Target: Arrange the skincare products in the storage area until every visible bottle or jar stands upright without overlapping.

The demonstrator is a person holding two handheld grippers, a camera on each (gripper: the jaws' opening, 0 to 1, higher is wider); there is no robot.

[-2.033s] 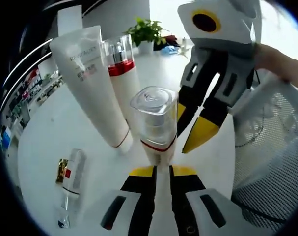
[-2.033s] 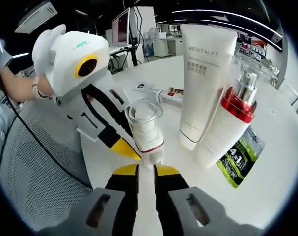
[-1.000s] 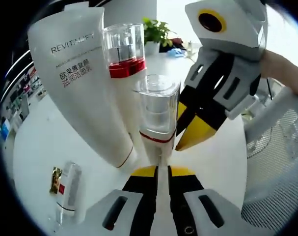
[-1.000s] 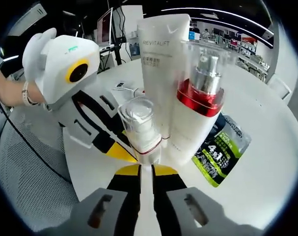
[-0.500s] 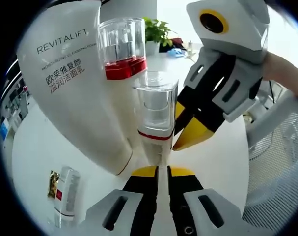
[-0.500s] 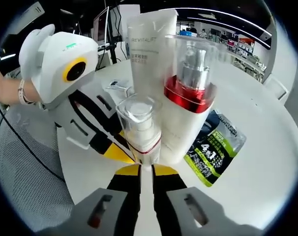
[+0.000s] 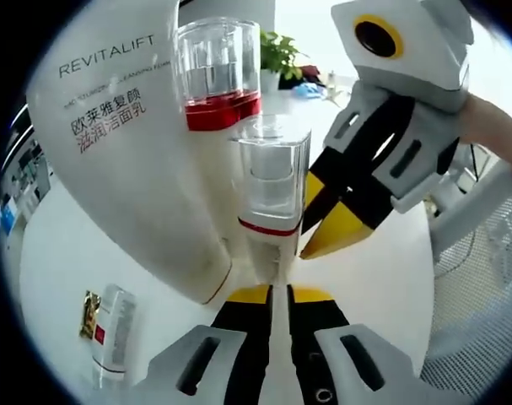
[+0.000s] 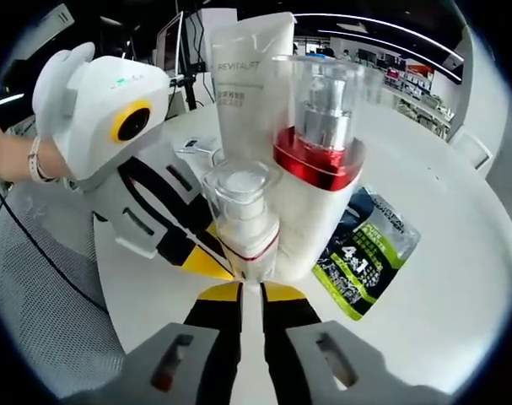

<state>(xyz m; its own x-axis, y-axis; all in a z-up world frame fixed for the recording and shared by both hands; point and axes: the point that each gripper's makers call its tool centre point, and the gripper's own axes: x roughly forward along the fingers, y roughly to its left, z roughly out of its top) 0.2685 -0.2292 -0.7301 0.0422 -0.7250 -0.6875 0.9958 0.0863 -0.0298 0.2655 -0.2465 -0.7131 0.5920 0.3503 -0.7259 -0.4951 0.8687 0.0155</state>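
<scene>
Three containers stand upright and bunched together on your white table (image 8: 458, 253): a small pump bottle (image 7: 271, 198) with a clear cap and a thin red band, a taller pump bottle (image 7: 218, 84) with a clear cap over a red collar, and a white REVITALIFT tube (image 7: 125, 143) standing on its cap.

Your left gripper (image 7: 271, 295) has its yellow-tipped jaws drawn almost together on the base of the small pump bottle, which rises straight from between them. In the right gripper view the right gripper (image 8: 241, 292) looks the same — jaws nearly closed, with the base of the small pump bottle (image 8: 241, 224) between the tips — so you seem to be pinching it from two sides. In each view the other gripper comes in from the side, its yellow tips just beside the small bottle's lower body, with your hand behind it.

The taller pump bottle (image 8: 319, 160) stands just behind the small one and seems to touch it, and the tube (image 8: 243, 80) stands close behind that.

Two more items lie flat on the table: a green-and-black sachet (image 8: 365, 253) marked "4 in 1" beside the taller bottle, and a small white tube (image 7: 112, 333) with a red-and-gold label, apart from the group.
</scene>
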